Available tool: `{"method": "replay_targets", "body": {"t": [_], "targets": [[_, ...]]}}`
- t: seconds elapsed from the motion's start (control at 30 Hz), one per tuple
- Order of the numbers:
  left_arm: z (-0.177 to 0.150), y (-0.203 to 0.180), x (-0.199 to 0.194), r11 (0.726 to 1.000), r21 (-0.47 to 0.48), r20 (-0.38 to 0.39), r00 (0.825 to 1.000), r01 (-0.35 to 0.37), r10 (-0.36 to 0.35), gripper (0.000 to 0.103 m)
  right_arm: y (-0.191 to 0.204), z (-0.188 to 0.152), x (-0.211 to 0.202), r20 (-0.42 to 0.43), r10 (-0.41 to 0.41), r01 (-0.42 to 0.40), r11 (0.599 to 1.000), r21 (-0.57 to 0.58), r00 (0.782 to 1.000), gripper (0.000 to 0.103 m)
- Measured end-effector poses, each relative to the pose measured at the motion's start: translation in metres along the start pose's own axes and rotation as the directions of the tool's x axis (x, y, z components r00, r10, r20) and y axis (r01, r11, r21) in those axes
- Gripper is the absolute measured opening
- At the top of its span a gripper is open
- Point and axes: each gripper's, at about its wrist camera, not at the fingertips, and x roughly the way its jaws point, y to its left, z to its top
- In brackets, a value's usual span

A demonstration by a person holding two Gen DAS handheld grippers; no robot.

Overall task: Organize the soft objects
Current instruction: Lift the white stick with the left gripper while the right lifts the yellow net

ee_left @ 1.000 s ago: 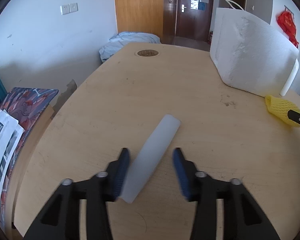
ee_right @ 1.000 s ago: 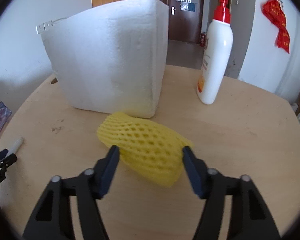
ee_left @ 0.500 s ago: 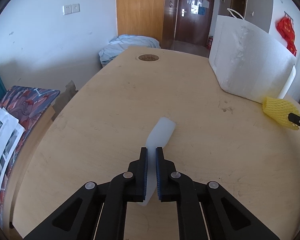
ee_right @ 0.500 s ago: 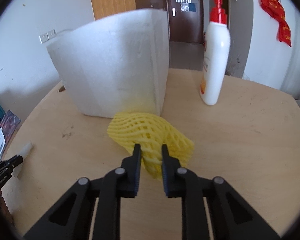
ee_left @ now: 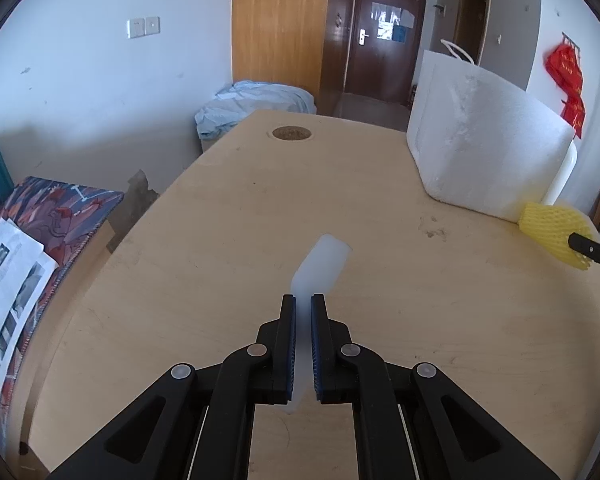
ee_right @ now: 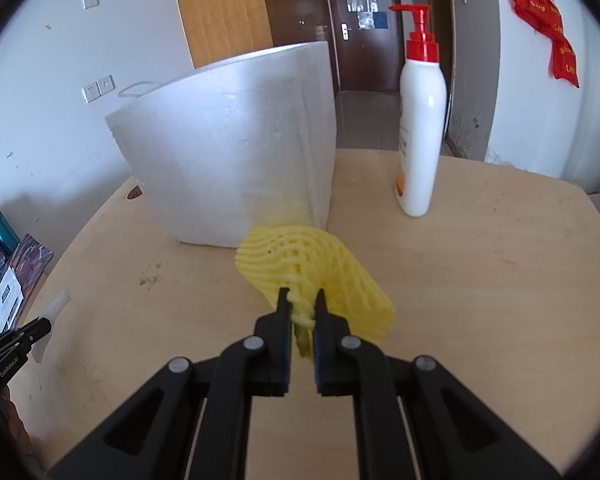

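Two grippers w/ foam strip (ee_left: 320, 264), net (ee_right: 312, 268)

White walls (ee_left: 80, 92), dark brown door (ee_left: 384, 46), round wooden table (ee_left: 236, 216).

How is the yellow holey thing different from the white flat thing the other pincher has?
The yellow foam net is bright yellow and full of holes; the white foam strip is pale, smooth and solid. The net is puffy and rounded, bunching where it is pinched; the strip is long, flat and straight. The net sits close to the white foam box; the strip is out on the open table. Both are squeezed between shut gripper fingers.
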Motion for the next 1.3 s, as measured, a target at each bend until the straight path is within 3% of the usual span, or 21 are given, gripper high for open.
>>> {"method": "replay_targets", "body": {"t": [0.73, 1.3], "targets": [[-0.008, -0.014, -0.073, 0.999, 0.029, 0.121, 0.992, 0.018, -0.022, 0.007, 0.007, -0.022, -0.083, 0.132, -0.017, 0.016, 1.0, 0.003, 0.991, 0.011], [-0.027, -0.028, -0.158, 0.993, 0.077, 0.277, 0.955, 0.085, -0.103, 0.007, 0.02, -0.068, -0.164, 0.289, -0.003, -0.002, 1.0, 0.015, 0.957, 0.011]]}}
